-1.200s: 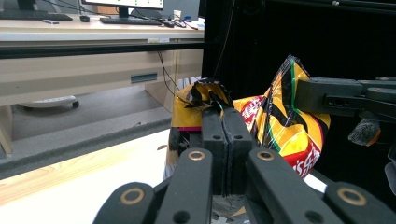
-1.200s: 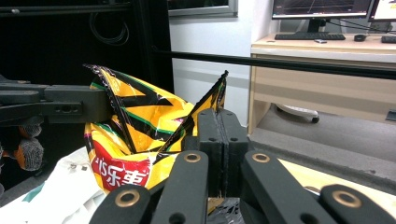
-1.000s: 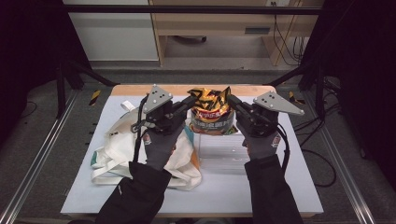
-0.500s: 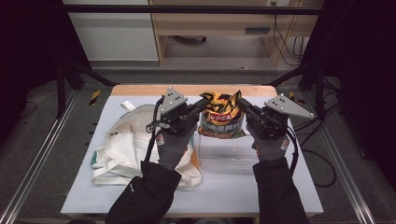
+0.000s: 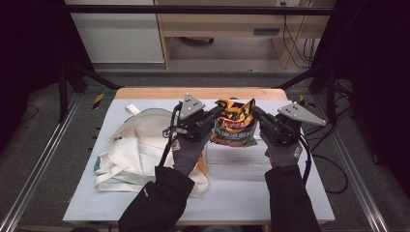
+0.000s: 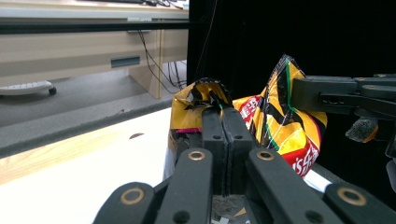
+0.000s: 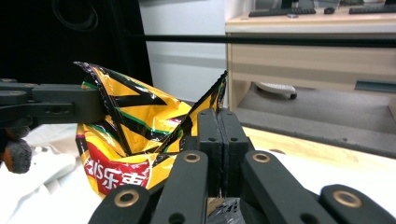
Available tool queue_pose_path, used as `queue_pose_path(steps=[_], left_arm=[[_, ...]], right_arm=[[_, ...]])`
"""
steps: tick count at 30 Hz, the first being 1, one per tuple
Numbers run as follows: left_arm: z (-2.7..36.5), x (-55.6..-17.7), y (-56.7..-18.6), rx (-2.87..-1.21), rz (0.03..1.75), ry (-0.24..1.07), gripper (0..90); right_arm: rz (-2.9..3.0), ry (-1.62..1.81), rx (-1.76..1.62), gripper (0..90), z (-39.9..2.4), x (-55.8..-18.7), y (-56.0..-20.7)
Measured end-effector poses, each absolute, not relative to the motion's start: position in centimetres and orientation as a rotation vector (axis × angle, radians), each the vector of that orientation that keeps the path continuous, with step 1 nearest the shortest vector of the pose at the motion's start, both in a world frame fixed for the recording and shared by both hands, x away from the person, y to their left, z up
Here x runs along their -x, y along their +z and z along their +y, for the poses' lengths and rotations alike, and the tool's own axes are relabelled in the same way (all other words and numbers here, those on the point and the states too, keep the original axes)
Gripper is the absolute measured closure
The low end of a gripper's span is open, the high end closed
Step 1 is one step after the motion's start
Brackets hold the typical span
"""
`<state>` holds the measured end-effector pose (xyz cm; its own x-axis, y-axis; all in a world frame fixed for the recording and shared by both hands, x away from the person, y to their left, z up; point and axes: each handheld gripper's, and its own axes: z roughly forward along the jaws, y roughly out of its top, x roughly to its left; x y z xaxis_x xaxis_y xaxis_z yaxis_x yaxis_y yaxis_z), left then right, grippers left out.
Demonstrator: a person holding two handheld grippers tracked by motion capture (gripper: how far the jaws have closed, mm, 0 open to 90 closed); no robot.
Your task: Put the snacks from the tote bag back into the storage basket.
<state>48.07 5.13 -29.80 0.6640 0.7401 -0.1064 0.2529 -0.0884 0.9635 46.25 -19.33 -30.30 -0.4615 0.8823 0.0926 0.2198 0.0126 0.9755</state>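
Note:
A yellow, black and red snack bag (image 5: 235, 126) hangs above the white table (image 5: 251, 193), held by its two top corners. My left gripper (image 5: 215, 112) is shut on the bag's left corner; in the left gripper view its jaws pinch the crumpled foil (image 6: 198, 100). My right gripper (image 5: 255, 113) is shut on the right corner, and the right gripper view has the bag (image 7: 130, 135) spreading left from the closed jaws. Each gripper view also catches the other gripper's black jaw farther off. A cream tote bag (image 5: 138, 147) lies flat on the table's left half.
A clear plastic box (image 5: 234, 162) sits on the table just below the snack bag. Metal frame rails (image 5: 38, 159) run along both sides of the table. Beyond the far edge stand a white cabinet (image 5: 113, 34) and a wooden desk (image 5: 232, 24).
Both grippers have carried the snack bag to the right, from beside the tote bag to above the clear box.

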Motion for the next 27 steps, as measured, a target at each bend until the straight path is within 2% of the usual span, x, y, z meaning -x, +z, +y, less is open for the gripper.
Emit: queue_pose_path(steps=[27], left_arm=[[4.7, -49.9, -34.4, -1.714, 0.925, 0.474, 88.8]], right_arm=[[1.817, 1.351, -1.217, 89.0, -18.4, -49.0, -34.5]])
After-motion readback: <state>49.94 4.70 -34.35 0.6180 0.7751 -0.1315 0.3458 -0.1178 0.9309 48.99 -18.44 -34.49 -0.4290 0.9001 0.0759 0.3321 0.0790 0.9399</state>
